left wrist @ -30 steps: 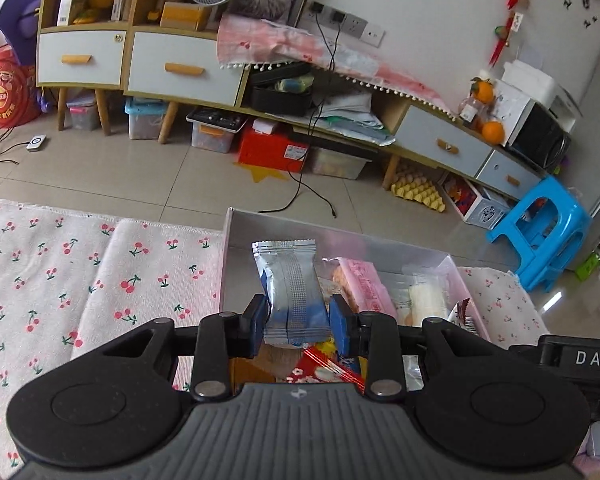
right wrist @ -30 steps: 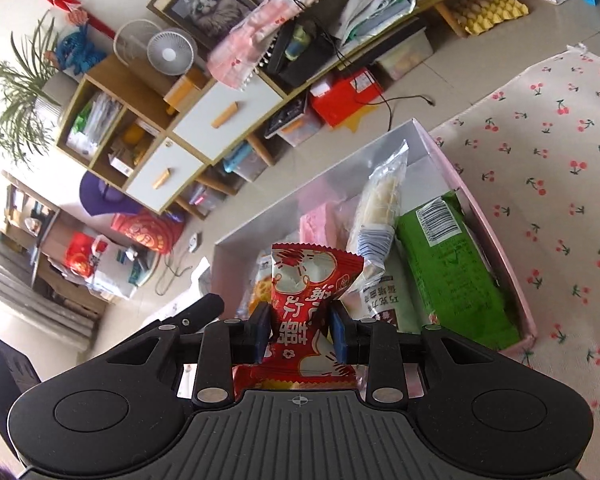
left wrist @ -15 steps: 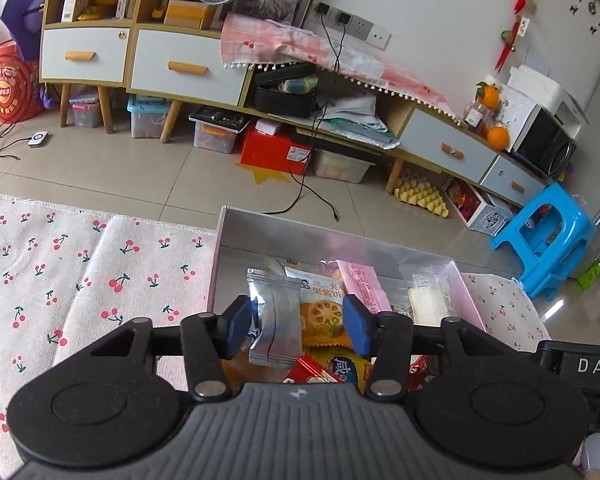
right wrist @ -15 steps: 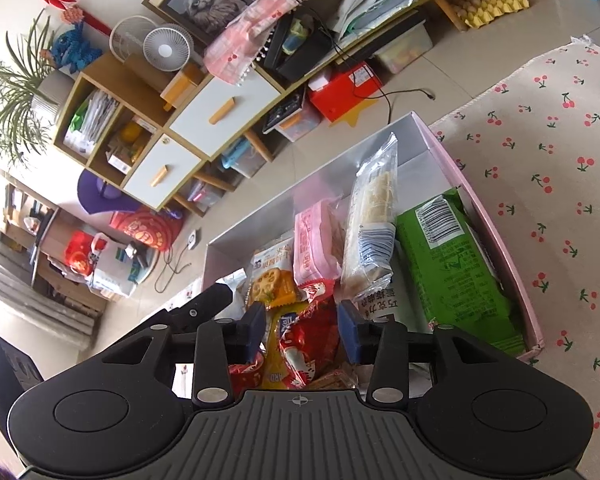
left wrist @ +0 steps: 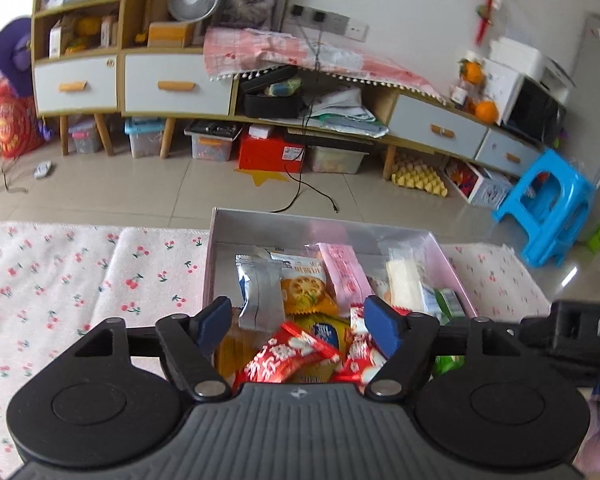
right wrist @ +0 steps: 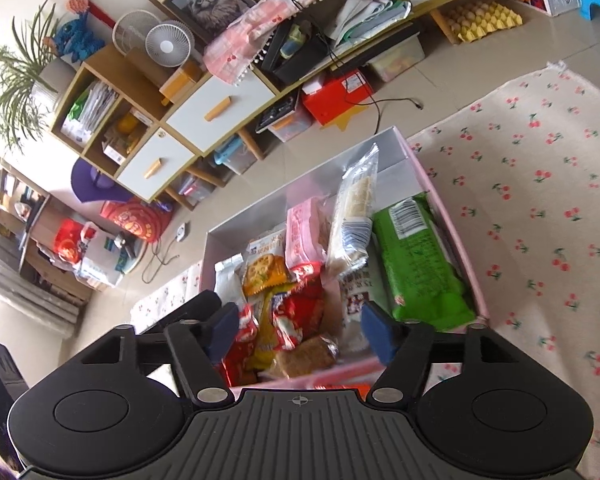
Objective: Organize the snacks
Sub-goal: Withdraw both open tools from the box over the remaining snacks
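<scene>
the left gripper [left wrist: 298,322] and the right gripper [right wrist: 298,330] both hang over the pink-walled snack box [right wrist: 444,200], jaws opening, pads pressing on nothing. in the box lie a silver-blue packet [left wrist: 260,294], a red packet [left wrist: 288,360], a cracker packet [right wrist: 265,270], a pink bar [left wrist: 346,274] and a long green pack [right wrist: 418,256]. the box sits on a cherry-print cloth [right wrist: 540,200]; what lies underneath the pile is probably more snacks, hard to tell.

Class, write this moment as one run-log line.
left gripper: opening, empty | right gripper: opening, empty | silver packet, red packet: in box
</scene>
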Available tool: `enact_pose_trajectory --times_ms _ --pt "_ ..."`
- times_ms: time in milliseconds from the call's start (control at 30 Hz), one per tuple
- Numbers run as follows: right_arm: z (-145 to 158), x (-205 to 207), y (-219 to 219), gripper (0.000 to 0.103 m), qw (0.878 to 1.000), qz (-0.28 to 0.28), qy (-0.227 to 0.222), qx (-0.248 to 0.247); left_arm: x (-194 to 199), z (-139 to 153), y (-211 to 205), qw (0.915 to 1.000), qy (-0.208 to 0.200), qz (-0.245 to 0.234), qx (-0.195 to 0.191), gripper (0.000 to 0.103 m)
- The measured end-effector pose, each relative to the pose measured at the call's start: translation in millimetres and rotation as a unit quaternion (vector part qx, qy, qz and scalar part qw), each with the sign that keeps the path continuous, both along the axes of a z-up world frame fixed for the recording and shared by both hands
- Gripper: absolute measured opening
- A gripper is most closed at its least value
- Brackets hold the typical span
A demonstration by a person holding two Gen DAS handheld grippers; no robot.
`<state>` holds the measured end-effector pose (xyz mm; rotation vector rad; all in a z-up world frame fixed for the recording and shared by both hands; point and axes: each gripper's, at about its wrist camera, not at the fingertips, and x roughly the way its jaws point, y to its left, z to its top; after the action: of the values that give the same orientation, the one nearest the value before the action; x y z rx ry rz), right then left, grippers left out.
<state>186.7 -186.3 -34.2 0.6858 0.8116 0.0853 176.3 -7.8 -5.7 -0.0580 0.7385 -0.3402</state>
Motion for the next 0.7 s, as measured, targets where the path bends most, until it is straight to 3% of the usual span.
enact_pose_trajectory --times_ms 133,300,700 --pt "10 -15 -1 0.075 1.000 0.005 -0.001 -0.025 -11 9 0 0.9999 -0.002 0.006 0.015 0.088" --pt "17 -32 -4 0.082 0.999 0.007 -0.003 -0.051 -27 15 2 0.9991 -0.007 0.013 0.041 0.097" --pt "-4 -58 -2 0.087 0.992 0.063 -0.008 -0.113 -61 -4 8 0.9961 0.028 0.042 0.072 0.102"
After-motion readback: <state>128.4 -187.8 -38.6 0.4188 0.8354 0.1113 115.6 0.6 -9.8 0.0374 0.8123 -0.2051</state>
